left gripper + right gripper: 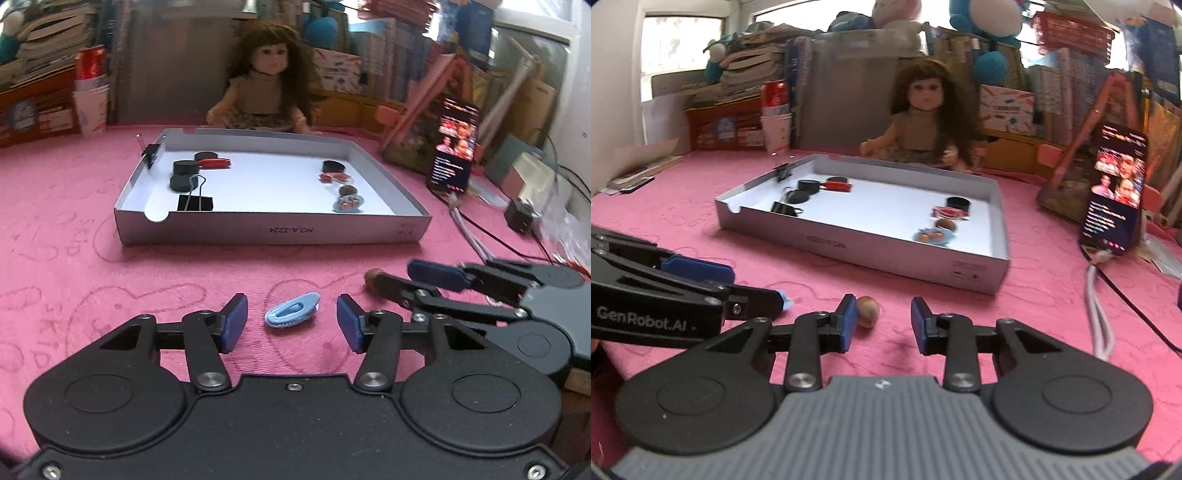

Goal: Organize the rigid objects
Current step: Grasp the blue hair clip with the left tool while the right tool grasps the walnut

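A small light-blue plastic piece (292, 314) lies on the pink cloth between the fingers of my left gripper (291, 323), which is open and not touching it. A brown nut (868, 312) lies between the fingers of my right gripper (882, 319), close against the left pad (849, 319) with a gap to the other pad; this gripper is open. In the left wrist view, the right gripper (393, 275) reaches in from the right, the nut (372, 277) at its tip. The left gripper (757, 284) shows at the left of the right wrist view.
A shallow grey box (273, 230) stands ahead, holding black discs, red pieces and binder clips on its left, and a disc, a red piece, a nut and a blue piece on its right. Behind it sits a doll (266, 85). A phone (1115, 195) and cables lie to the right.
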Demonstrator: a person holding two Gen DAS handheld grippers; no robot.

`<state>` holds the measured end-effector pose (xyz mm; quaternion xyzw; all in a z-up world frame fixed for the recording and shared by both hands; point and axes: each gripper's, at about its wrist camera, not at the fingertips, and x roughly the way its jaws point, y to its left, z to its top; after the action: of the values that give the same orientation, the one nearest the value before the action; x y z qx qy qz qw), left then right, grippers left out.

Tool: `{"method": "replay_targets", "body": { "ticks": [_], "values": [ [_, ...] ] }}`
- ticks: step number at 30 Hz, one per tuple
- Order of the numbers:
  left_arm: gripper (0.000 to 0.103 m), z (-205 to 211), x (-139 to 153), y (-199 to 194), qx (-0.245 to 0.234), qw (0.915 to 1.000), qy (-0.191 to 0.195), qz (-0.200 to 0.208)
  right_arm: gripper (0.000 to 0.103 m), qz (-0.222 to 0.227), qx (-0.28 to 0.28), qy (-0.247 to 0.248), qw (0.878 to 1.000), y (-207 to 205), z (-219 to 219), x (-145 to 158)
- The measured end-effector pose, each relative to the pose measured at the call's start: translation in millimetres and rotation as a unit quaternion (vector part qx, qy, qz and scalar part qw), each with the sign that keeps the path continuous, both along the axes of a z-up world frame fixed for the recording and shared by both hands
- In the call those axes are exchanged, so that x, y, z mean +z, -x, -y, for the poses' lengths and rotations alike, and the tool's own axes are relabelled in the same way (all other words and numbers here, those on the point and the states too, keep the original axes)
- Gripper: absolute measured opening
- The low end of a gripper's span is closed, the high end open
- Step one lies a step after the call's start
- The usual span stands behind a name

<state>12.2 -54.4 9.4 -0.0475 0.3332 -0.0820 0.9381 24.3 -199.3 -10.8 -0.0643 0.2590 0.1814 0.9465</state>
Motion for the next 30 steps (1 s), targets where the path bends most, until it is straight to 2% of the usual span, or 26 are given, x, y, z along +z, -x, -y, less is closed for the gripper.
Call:
{"method": "replay_targets", "body": {
  "ticks": [4,6,8,10,16,18,23,30],
  "values": [
    [0.05,7,-5,-2,0.017,0.9999,-0.004,0.0,0.041,-0.016,-0.003,-0.021,1.0,-2,10,-5],
    [0.042,8,-7,-4,0.023,0.9997,-0.008,0.001,0.055,-0.017,-0.009,-0.034,0.999,-3,14,-7],
    [0.038,10,-9,-5,0.026,0.9994,-0.02,0.005,0.061,-0.016,-0.014,-0.05,0.999,-4,18,-9],
    [0.038,10,-9,-5,0.022,0.9993,-0.028,0.008,0.062,-0.009,-0.02,-0.051,0.998,-6,18,-10],
    [0.038,10,-10,-2,0.02,0.9991,-0.037,0.012,0.062,0.012,-0.017,-0.009,1.0,-13,2,-11],
    [0.038,9,-10,-3,0.023,0.9989,-0.038,0.012,0.053,0.012,-0.015,0.007,1.0,-13,-3,-12],
    [0.038,11,-12,-3,0.023,0.9986,-0.046,0.015,0.023,0.009,-0.008,0.006,1.0,-8,-6,-11],
    [0.04,6,-9,-1,0.025,0.9989,-0.038,0.012,0.023,0.011,-0.004,-0.001,1.0,-2,-7,-6]
  ]
}}
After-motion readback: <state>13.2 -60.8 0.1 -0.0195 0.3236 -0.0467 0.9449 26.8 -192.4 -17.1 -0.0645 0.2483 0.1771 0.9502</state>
